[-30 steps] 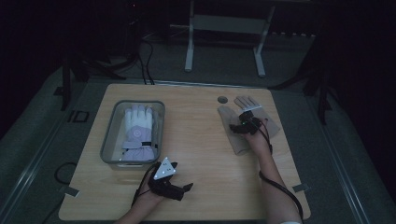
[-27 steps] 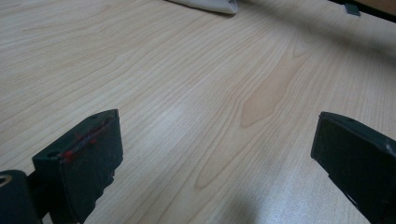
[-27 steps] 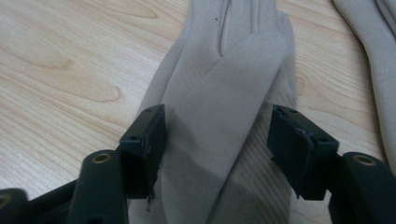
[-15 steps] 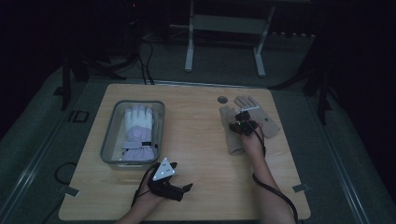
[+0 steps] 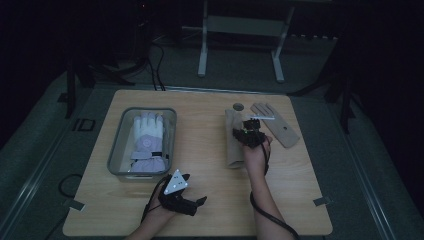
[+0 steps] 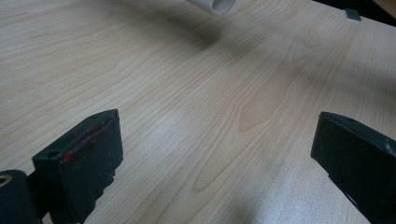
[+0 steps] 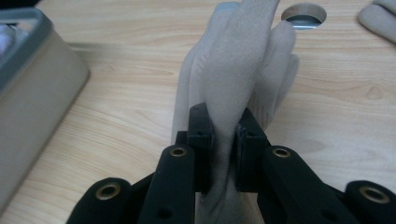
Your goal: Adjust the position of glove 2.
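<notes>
Change: the right claw (image 7: pixel 223 135) had just been closing, and its jaws now pinched a fold of the beige glove (image 5: pixel 233 142); against the earlier high views the hand had drawn back toward the near edge and the cloth had begun to bunch up off the wood
Meaning: judged from this, the pick-up looked made, and the carry to the tray (image 5: pixel 118 150) was the step still to do
Tray: stood at the left side of the bench (image 5: pixel 200 210), with a pale lilac glove (image 5: pixel 146 140) already lying flat inside it
Left claw: (image 5: pixel 192 202) rested near the near edge, just in front of the tray's near right corner; its jaws stood wide apart over bare wood in the left gripper view, holding and touching nothing
Beige glove: lay right of the bench's middle, cuff toward the near edge; in the right gripper view its fingers pointed away toward the far edge, and a ridge of fabric rose between the jaws
Right claw: clamped tight on that ridge, both pads pressing the cloth from either side
Second beige glove: (image 5: pixel 275 125) lay flat toward the far right corner, apart from the held one
Round hole: (image 5: pixel 238 107) sat in the bench top near the far edge, just beyond the held glove's fingertips
</notes>
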{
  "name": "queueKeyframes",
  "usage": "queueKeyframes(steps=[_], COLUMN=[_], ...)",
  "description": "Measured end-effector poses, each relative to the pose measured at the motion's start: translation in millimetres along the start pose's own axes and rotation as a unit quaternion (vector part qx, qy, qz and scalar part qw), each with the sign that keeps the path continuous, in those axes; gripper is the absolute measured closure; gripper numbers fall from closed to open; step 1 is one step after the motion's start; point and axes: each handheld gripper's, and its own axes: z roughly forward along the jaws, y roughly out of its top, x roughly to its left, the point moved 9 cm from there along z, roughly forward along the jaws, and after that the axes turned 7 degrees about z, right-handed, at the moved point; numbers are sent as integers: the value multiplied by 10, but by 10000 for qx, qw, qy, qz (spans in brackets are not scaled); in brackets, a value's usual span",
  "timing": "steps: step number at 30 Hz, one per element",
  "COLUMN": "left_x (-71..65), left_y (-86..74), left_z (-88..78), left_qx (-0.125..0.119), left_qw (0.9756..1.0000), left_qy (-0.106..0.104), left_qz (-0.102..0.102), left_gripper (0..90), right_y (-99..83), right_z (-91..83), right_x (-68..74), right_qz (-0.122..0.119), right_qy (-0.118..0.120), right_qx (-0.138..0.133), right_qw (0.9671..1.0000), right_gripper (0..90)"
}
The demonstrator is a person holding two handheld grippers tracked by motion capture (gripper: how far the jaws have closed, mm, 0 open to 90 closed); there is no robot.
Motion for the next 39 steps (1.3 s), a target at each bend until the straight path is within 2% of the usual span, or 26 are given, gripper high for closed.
queueKeyframes(steps=[4,6,7,10,20,23,24,31,35,39], left_x=[13,20,23,29,33,23,23,19,19,26], left_y=[5,9,9,5,-5,-9,-10,-5,0,0], left_z=[-9,-15,-18,-13,0,6,6,1,1,-4], left_qx=[-19,-29,-38,-24,5,25,28,7,-7,-12], left_qw=[10000,10000,10000,10000,10000,10000,10000,10000,10000,10000], left_qy=[12,26,36,59,39,4,14,-1,-6,0], left_qz=[-9,-35,-38,-35,-33,1,19,-10,-22,-36], left_gripper=[27,27,26,26,27,27,27,27,27,27], right_y=[-110,-134,-221,-333,-653,-722,-732,-739,-751,-734], right_z=[-34,-27,8,66,291,334,335,359,381,373], right_x=[162,181,216,242,69,50,53,76,98,111], right_qz=[57,63,92,71,34,23,-50,-511,-661,-736], right_qy=[45,51,60,19,-355,-328,-365,-372,-345,-271], right_qx=[-62,-73,-24,37,329,337,312,246,187,289], right_qw=[10000,9999,9999,10000,9988,9989,9988,9977,9970,9965], right_gripper=[799,799,798,797,774,756,746,602,469,394])
